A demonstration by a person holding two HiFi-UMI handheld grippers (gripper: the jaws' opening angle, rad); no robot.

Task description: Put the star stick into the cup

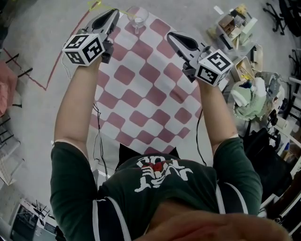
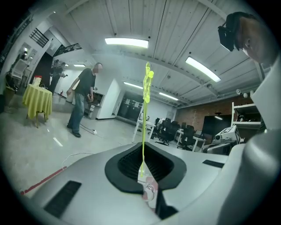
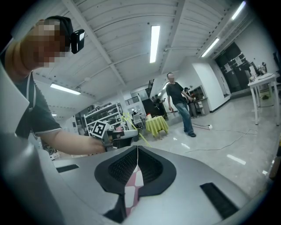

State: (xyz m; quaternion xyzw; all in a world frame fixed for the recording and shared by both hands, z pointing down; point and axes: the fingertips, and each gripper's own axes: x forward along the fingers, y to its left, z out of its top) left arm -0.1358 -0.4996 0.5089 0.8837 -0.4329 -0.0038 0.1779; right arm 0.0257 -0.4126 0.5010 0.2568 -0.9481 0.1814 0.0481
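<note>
Star stick (image 2: 145, 110): thin, yellow, pinched between the jaws of my left gripper (image 2: 142, 164), upper left of the head view. Cup (image 1: 138, 19): top centre, near that gripper's tip, on the checkered counter (image 1: 141, 94). My right gripper (image 1: 171, 36): jaws pressed together, empty.

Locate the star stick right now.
The star stick is pinched in the shut left tongs, rising straight from them in the left gripper view. In the head view that is top left, just left of the cup.
</note>
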